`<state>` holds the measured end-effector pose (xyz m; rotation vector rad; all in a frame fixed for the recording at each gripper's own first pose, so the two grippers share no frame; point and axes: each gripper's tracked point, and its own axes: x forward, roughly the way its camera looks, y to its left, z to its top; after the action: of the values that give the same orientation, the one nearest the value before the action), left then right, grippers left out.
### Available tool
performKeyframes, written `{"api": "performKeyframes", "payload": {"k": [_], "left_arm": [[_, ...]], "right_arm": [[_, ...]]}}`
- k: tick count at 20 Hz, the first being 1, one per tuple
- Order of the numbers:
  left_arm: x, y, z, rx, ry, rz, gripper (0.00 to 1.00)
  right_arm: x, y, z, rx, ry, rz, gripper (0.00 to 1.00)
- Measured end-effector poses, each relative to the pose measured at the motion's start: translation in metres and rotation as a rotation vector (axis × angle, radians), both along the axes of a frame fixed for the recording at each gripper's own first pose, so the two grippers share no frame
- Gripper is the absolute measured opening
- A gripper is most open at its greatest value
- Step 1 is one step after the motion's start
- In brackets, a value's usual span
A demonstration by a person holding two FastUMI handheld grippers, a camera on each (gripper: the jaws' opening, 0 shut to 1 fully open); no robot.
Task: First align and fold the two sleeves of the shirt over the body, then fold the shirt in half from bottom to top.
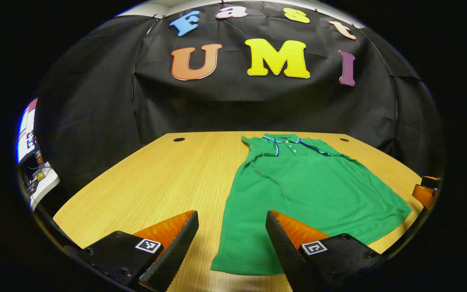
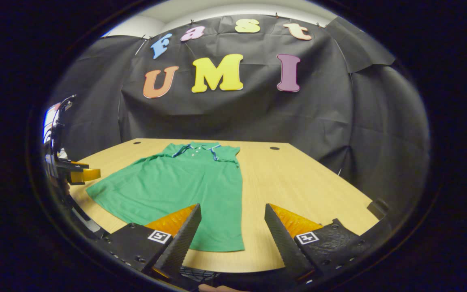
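A green polo shirt [image 1: 306,190] lies flat on the wooden table [image 1: 156,178], collar at the far side and hem toward me. Its sleeves look tucked in over the body near the collar. My left gripper [image 1: 231,219] hovers open above the hem's left corner, with nothing between its fingers. In the right gripper view the shirt [image 2: 185,190] spreads left of centre. My right gripper [image 2: 232,211] is open over the hem's right corner and holds nothing. Each gripper also appears at the edge of the other view: the right gripper [image 1: 424,192] and the left gripper [image 2: 80,173].
The table has two small cable holes near its back edge [image 1: 178,139] [image 1: 343,139]. Bare wood stretches left of the shirt [image 1: 144,190] and right of it [image 2: 298,182]. Some equipment stands beyond the table's left side [image 1: 35,170].
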<state>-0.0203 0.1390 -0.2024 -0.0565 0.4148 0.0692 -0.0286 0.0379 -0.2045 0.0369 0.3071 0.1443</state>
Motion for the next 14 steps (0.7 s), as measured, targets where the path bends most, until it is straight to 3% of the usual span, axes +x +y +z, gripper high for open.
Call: {"api": "performKeyframes", "payload": {"k": [5, 10, 11, 12, 14], "left_arm": [[-0.008, -0.008, -0.032, -0.041, 0.088, -0.057, 1.00], [-0.004, -0.010, -0.027, -0.025, 0.061, -0.072, 0.88], [-0.004, -0.011, -0.027, -0.029, 0.055, -0.062, 0.71], [-0.004, -0.012, -0.027, -0.021, 0.052, -0.061, 0.61], [-0.002, -0.020, -0.027, -0.005, 0.051, -0.086, 0.48]], "right_arm": [[-0.001, 0.013, -0.025, -0.016, 0.061, 0.035, 0.96], [-0.001, 0.022, -0.042, -0.033, 0.129, 0.075, 0.94], [-0.001, 0.020, -0.042, -0.036, 0.143, 0.079, 0.92], [-0.001, 0.019, -0.041, -0.019, 0.151, 0.080, 0.86], [0.003, 0.021, -0.048, 0.021, 0.174, 0.084, 0.89]]}}
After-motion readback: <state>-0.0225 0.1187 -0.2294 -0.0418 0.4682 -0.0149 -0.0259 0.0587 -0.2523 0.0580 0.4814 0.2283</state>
